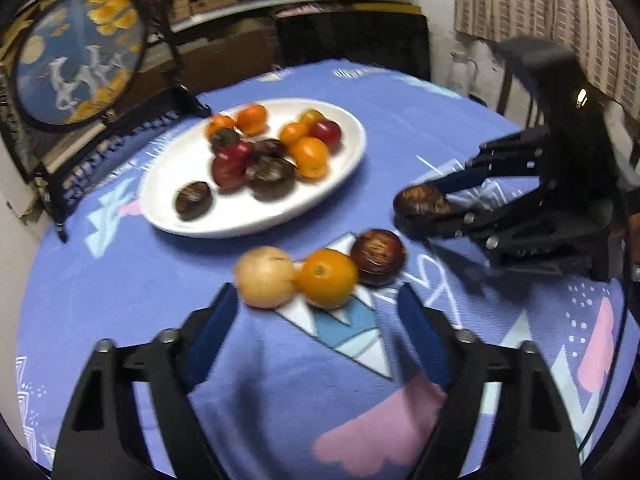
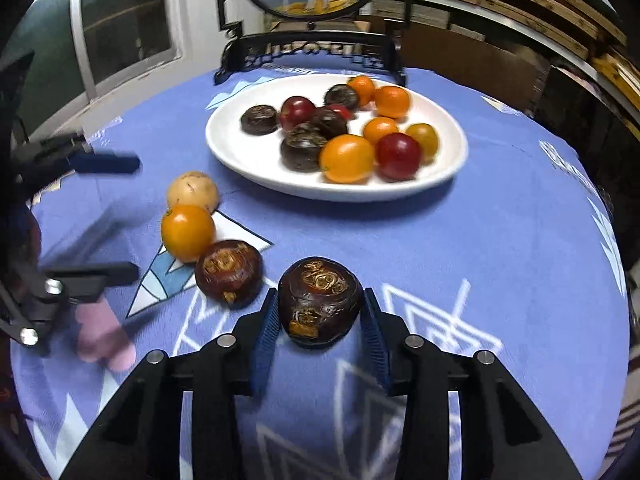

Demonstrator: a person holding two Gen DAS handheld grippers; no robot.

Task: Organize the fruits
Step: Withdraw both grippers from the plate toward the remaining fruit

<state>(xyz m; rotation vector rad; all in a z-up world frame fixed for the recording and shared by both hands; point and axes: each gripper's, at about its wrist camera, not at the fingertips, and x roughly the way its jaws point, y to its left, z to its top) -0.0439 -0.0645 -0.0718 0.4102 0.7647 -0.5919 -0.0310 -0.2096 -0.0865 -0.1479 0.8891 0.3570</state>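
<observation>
your right gripper (image 2: pixel 320 312) is clamped on a dark brown water chestnut (image 2: pixel 320 300) resting on the blue patterned tablecloth (image 2: pixel 500 248), with the white oval plate (image 2: pixel 248 152) of mixed fruit at its 12 o'clock. your left gripper (image 1: pixel 316 312) stands spread with nothing between its pads; just ahead lies a touching row: tan fruit (image 1: pixel 266 276), orange (image 1: pixel 328 278), second water chestnut (image 1: pixel 378 256). i can read no writing anywhere.
</observation>
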